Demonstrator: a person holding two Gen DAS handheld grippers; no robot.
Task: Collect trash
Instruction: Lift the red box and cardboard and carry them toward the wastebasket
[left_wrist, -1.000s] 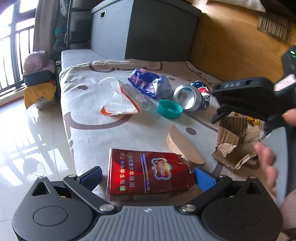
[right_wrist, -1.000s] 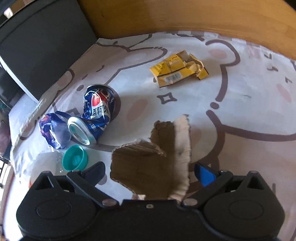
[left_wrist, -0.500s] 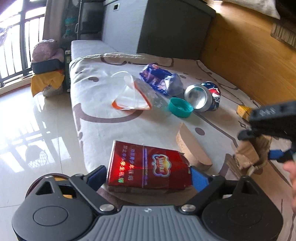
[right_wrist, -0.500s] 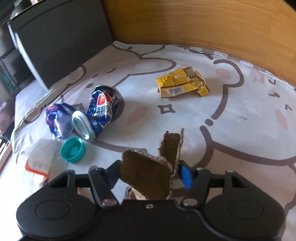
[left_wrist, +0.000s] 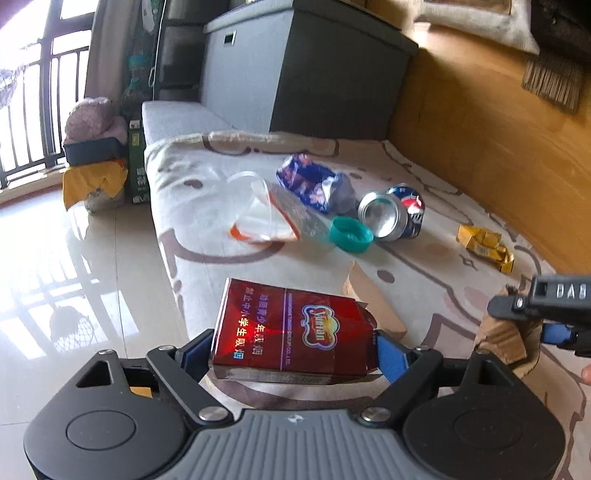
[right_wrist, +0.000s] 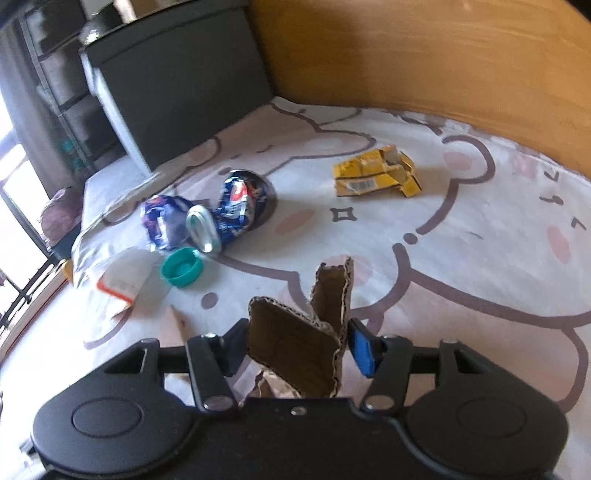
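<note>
The left gripper (left_wrist: 293, 349) clamps a glossy red cigarette pack (left_wrist: 290, 334) between its blue pads, its near edge hidden behind the housing. The right gripper (right_wrist: 295, 341), jaws just narrowed, pinches a torn piece of brown corrugated cardboard (right_wrist: 295, 345), its lower end cut off from view. Beyond, on the cartoon-printed bedsheet (right_wrist: 461, 266), lie a crushed blue soda can (right_wrist: 227, 218), a teal plastic cap (right_wrist: 182, 266) and crumpled yellow packaging (right_wrist: 376, 177), all slightly blurred.
</note>
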